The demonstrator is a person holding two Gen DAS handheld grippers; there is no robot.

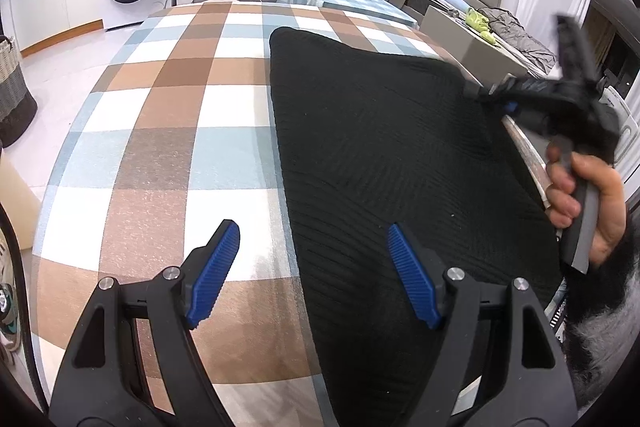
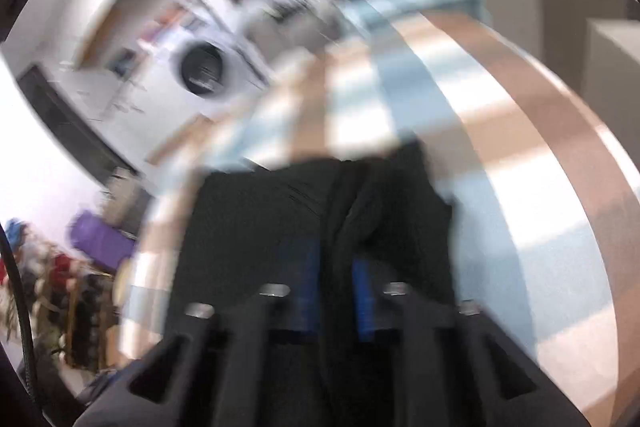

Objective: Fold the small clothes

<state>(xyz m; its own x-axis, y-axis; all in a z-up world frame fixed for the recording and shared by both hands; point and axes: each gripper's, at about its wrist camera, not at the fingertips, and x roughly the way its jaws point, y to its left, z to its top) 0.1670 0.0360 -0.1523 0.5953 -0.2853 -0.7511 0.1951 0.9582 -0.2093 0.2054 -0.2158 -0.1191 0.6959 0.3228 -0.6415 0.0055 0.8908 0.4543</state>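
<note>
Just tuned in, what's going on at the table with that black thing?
A person is folding a black knit garment on a checked tablecloth. The right tongs are shut on a bunched fold of the garment; that view is blurred by motion. The left tongs hang open over the garment's near left edge, one blue pad above the fabric and one above the cloth, gripping nothing. The garment looks partly folded into a rough rectangle.
</note>
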